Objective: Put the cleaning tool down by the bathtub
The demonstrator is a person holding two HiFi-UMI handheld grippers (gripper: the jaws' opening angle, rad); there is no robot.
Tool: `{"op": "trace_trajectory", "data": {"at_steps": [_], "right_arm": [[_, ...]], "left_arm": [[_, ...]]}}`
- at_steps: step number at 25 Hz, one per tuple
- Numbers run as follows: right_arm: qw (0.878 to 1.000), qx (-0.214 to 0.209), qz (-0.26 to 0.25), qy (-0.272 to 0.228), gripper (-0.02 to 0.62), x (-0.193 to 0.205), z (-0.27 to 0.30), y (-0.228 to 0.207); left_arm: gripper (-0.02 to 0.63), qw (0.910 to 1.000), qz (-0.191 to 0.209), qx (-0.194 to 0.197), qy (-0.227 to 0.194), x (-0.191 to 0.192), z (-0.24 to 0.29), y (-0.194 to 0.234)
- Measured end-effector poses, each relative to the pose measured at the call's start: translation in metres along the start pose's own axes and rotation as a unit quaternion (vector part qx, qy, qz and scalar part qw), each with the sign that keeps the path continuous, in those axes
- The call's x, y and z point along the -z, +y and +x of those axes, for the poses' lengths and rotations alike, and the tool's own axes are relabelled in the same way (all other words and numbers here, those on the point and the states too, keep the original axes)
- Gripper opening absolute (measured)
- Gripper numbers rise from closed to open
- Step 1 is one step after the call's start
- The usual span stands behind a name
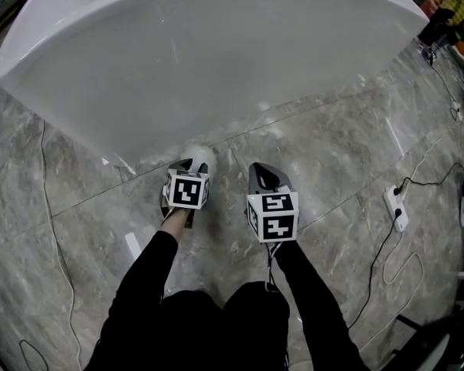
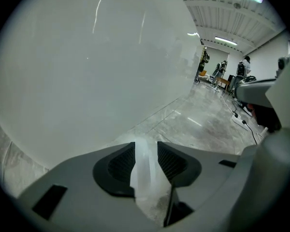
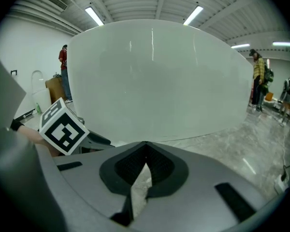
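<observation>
Beside the bathtub (image 1: 216, 45), my left fingers (image 2: 118, 166) stand narrowly apart, the white cleaning tool (image 2: 145, 170) between them, seemingly just brushing both; my right fingers (image 3: 162, 170) are closed, empty.

In the head view, the bathtub (image 1: 216, 60) runs out past the top edge. The marker cube of the left gripper (image 1: 189, 167) covers most of the cleaning tool (image 1: 205, 155), leaving only a pale, fuzzy end too blurred to name more closely. In the left gripper view, the translucent strip (image 2: 144, 166) between the jaws loses its lower end behind the gripper's grey body, and the people (image 2: 222, 71) far down the hall are too small to describe.
</observation>
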State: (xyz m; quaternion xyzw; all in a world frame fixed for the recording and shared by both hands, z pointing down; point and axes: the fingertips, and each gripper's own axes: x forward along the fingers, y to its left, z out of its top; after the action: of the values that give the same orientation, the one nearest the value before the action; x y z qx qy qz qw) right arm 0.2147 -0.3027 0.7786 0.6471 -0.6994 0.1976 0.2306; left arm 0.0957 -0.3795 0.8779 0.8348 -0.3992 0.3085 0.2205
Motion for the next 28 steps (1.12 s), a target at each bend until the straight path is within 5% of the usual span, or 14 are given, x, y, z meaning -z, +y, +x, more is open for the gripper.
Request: {"op": "trace_trajectory", "data": {"at_steps": [5,14,28], "right_arm": [[1.000,-0.011,0.005,-0.011,0.000,-0.012,-0.006,0.001],[0.999,-0.033,0.021,-0.033,0.000,-0.029,-0.025,0.003],[0.998,-0.039,0.031,-0.032,0.000,-0.024,-0.029,0.002]], "left_arm": [[0.145,0.9984,0.027,0.014,-0.048,-0.032,-0.035,-0.006],[0.008,0.9919,0.038,0.025,-0.119,-0.066,-0.086,-0.015],[0.008,0.9901,0.016,0.022,-0.138,-0.063,-0.109,-0.016]]}}
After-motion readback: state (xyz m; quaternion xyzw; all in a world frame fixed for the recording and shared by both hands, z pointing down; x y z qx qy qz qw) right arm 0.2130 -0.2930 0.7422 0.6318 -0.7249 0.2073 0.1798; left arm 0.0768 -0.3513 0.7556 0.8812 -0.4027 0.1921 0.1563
